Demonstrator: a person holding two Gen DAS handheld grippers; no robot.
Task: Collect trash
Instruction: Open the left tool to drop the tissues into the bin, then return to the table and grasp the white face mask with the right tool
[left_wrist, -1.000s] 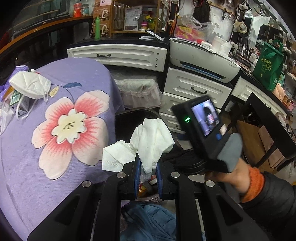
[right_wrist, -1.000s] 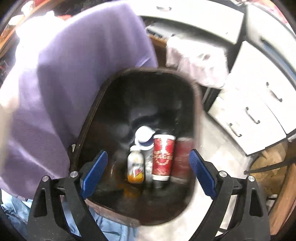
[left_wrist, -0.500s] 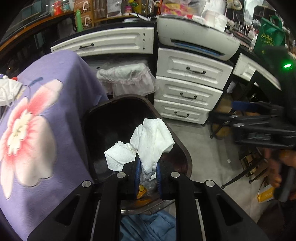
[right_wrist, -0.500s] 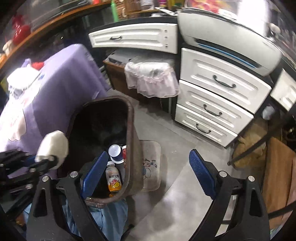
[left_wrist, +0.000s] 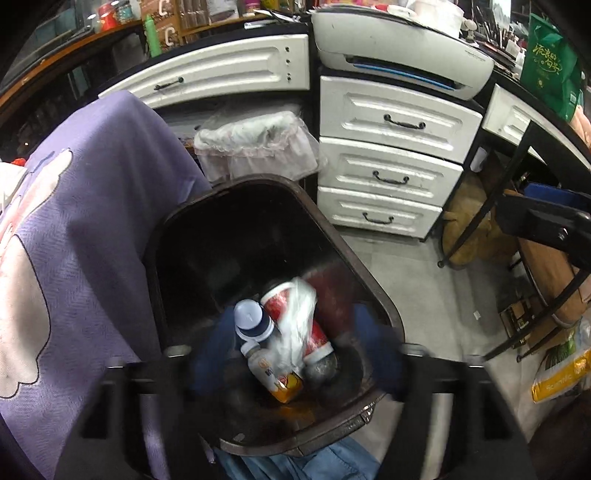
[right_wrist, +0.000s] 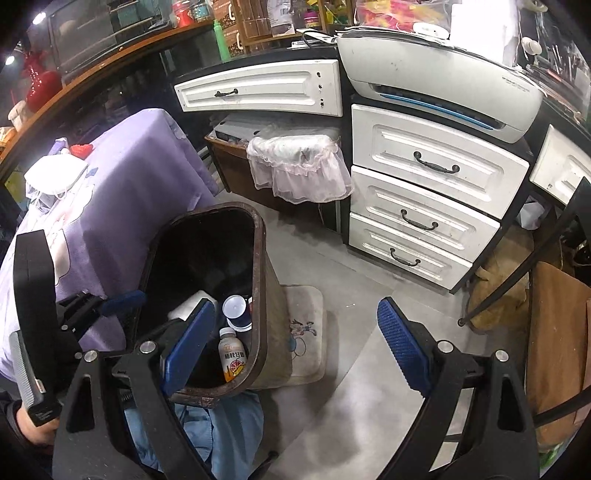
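A dark brown trash bin (left_wrist: 373, 280) stands on the floor beside the purple-clothed table. My left gripper (left_wrist: 295, 354) is open and motion-blurred right above its mouth. A white tissue (left_wrist: 295, 321) is blurred and falling inside the bin, onto a red paper cup (left_wrist: 317, 336), a white-capped bottle (left_wrist: 251, 317) and an orange juice bottle (left_wrist: 277, 376). In the right wrist view the bin (right_wrist: 258, 258) is at left and the tissue (right_wrist: 190, 306) shows inside. My right gripper (right_wrist: 295, 343) is open and empty, over the bin's right rim and the floor.
The purple flowered tablecloth (left_wrist: 74, 258) hangs at left, with a white face mask (right_wrist: 55, 173) on it. White drawers (left_wrist: 391, 173) and a printer (left_wrist: 402, 62) stand behind. A small floor mat (right_wrist: 306, 332) lies right of the bin. Blue cloth (right_wrist: 221, 435) lies under the bin's near edge.
My left gripper has opened and let go of the white tissue, which now drops into the bin. My right gripper has drawn back to the right of the bin.
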